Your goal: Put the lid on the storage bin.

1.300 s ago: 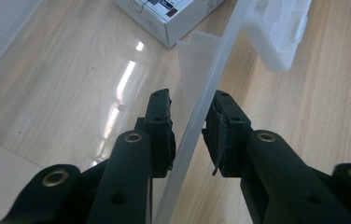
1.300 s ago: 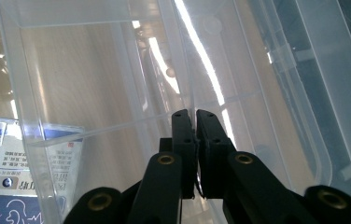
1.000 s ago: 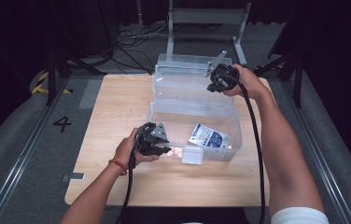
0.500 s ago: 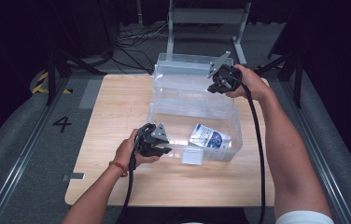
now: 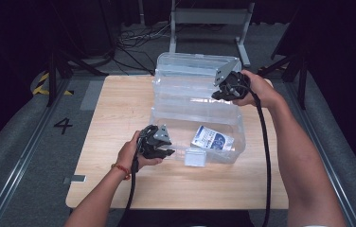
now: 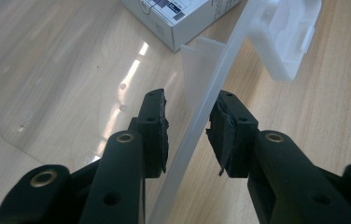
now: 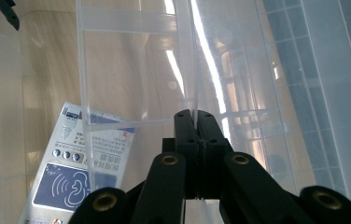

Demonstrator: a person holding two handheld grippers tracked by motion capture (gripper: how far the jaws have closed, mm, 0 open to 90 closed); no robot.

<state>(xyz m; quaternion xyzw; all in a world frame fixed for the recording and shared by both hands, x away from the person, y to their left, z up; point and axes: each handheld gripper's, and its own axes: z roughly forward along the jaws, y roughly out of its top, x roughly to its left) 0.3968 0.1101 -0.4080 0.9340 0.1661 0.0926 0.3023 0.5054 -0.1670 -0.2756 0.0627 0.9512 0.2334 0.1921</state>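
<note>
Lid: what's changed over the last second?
The right gripper, shut on the lid, has tipped it further open. The left gripper kept its place, its jaws astride the bin front wall without pressing on it. The box inside has not moved.

A recording lab: a wooden desk (image 5: 119,118) ringed by black curtains, cables (image 5: 136,40) on the grey floor behind it, a taped 4 (image 5: 63,125) left of it.
</note>
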